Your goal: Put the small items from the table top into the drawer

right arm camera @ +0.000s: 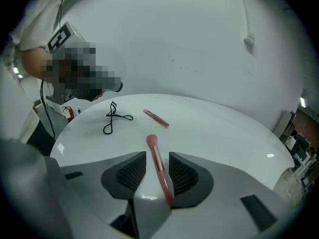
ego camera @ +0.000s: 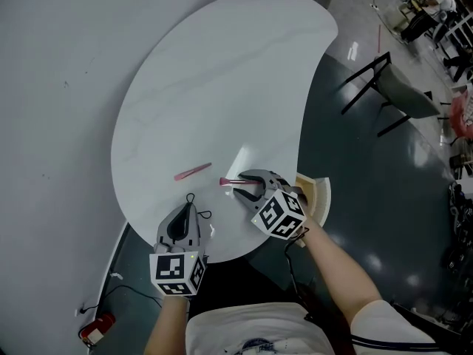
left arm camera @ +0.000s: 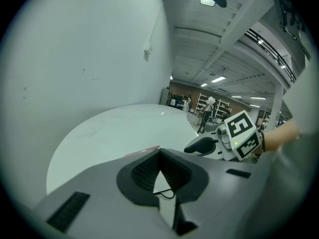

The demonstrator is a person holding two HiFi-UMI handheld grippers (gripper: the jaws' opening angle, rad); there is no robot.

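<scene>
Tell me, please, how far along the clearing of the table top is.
Early. Done: the drawer looks pulled out beside the table; whether anything is inside I cannot tell. In hand: the pink brush lies between the jaws of the open right tool, not yet gripped. Left: the pink stick and the black eyelash curler lie on the table; the left tool is shut and empty.

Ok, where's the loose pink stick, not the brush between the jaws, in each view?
Head view: pink stick on the white table, upper left of the brush.
Left gripper view: pink stick, a thin streak just below picture centre.
Right gripper view: pink stick beyond the brush, right of the black curler.
Shared landmark: the white table.
</scene>
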